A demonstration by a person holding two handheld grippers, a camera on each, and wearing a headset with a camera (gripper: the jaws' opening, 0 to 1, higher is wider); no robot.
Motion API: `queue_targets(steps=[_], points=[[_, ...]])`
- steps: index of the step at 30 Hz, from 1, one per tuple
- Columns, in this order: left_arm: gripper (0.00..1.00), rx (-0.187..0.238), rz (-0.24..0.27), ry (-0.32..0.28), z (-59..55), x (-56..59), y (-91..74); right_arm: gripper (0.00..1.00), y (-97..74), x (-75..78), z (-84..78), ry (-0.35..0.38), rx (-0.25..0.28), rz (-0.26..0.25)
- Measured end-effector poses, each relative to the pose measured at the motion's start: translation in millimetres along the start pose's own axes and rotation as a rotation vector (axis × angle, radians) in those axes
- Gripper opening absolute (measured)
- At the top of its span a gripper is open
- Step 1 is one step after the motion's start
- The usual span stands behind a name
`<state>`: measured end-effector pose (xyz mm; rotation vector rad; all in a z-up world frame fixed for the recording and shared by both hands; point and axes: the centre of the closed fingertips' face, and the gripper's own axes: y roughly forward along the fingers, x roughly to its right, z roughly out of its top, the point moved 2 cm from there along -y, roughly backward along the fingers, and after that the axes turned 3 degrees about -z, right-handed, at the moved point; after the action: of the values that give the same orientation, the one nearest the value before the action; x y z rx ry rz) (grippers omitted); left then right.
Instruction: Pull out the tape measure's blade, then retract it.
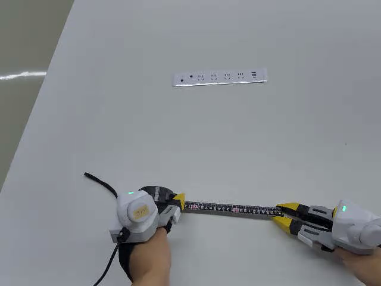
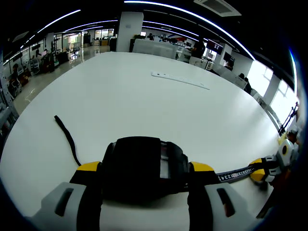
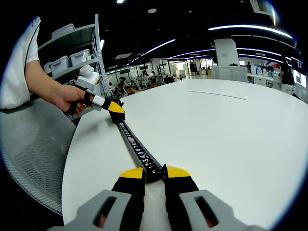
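Head view: blade (image 1: 229, 208) is out and flat on the white counter (image 1: 238, 137). Its long axis runs left-right along the near side, and the free end points to the person's right. The tape measure case (image 1: 162, 195) sits at the left end, mouth facing right, and the blade leaves it in a straight line with no sag or twist visible. The case is a rounded black block with a matte shell. The blade is a thin dark strip with pale printed scale marks and some red ones. Left gripper (image 1: 175, 205) has its yellow-tipped fingers (image 2: 89, 167) clamped on either side of the case, low on the counter. Right gripper (image 1: 284, 215) has its fingers (image 3: 132, 174) pinched together on the blade's end, aimed back along the strip toward the case. Left hand (image 1: 149, 256) comes up from the bottom edge, wrapped round the white gripper body with the forearm roughly square to the blade. Right hand (image 1: 363, 265) holds its gripper from the lower right corner. A black strap (image 1: 100, 183) lies curved on the counter just left of the case. A flat white power strip (image 1: 219, 77) lies well apart, farther back, roughly parallel to the blade.
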<state>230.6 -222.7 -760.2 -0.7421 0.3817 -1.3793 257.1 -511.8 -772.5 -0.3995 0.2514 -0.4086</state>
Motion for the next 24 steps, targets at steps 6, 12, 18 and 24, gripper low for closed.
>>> queue_targets(steps=[6, 12, 18, 24], points=[[0.7, 0.008, 0.001, 0.0, -0.4, -0.1, 0.3, 0.14, 0.2, -0.2, 0.4, 0.005, 0.003, -0.002], [0.7, -0.005, 0.005, 0.0, -1.1, -0.4, 0.5, 0.14, 0.1, -0.9, 0.7, 0.005, 0.004, -0.004], [0.69, -0.012, 0.01, -0.005, -1.5, -0.5, 0.8, 0.13, 0.2, -0.5, 0.3, 0.004, 0.002, -0.003], [0.69, -0.017, 0.014, -0.003, -1.7, -1.3, 0.6, 0.13, 5.2, -8.2, 1.1, -0.004, -0.001, 0.016]])
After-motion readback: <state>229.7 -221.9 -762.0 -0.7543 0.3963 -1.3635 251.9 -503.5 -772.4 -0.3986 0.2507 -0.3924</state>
